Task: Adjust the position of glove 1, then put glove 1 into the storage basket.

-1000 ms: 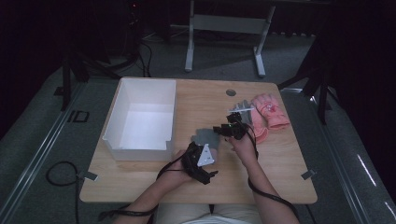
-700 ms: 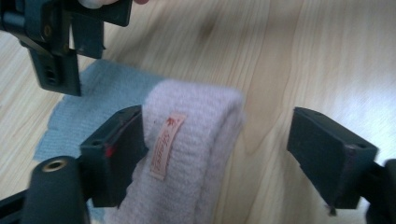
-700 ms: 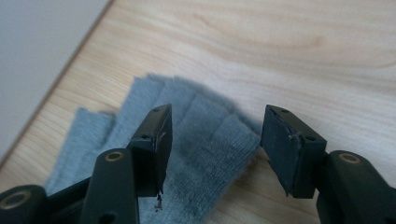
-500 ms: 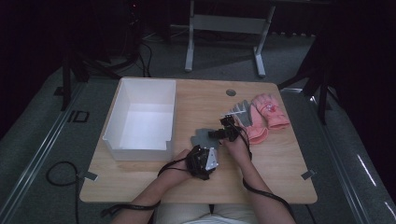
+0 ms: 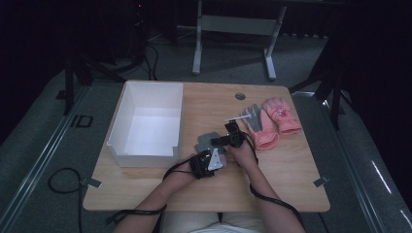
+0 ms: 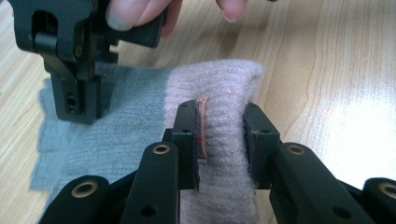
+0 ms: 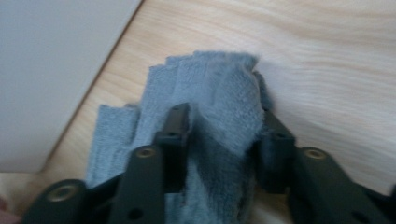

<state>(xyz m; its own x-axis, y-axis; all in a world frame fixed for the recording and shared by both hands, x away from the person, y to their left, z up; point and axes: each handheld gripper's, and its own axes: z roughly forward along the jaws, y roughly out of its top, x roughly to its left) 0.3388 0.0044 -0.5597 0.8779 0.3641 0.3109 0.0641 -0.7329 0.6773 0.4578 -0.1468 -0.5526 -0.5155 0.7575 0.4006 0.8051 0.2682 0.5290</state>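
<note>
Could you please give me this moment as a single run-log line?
left gripper: jaws just closed on knit glove pink cuff | right gripper: jaws closing on its grey fingers | glove on table, beside white box

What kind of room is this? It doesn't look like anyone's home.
Probably a lab or studio set up for recording handling work. A lone wooden table stands on grey carpet in a dark room, cables trail across the floor, and a metal stand sits behind. On the table are a white bin and gloves.
</note>
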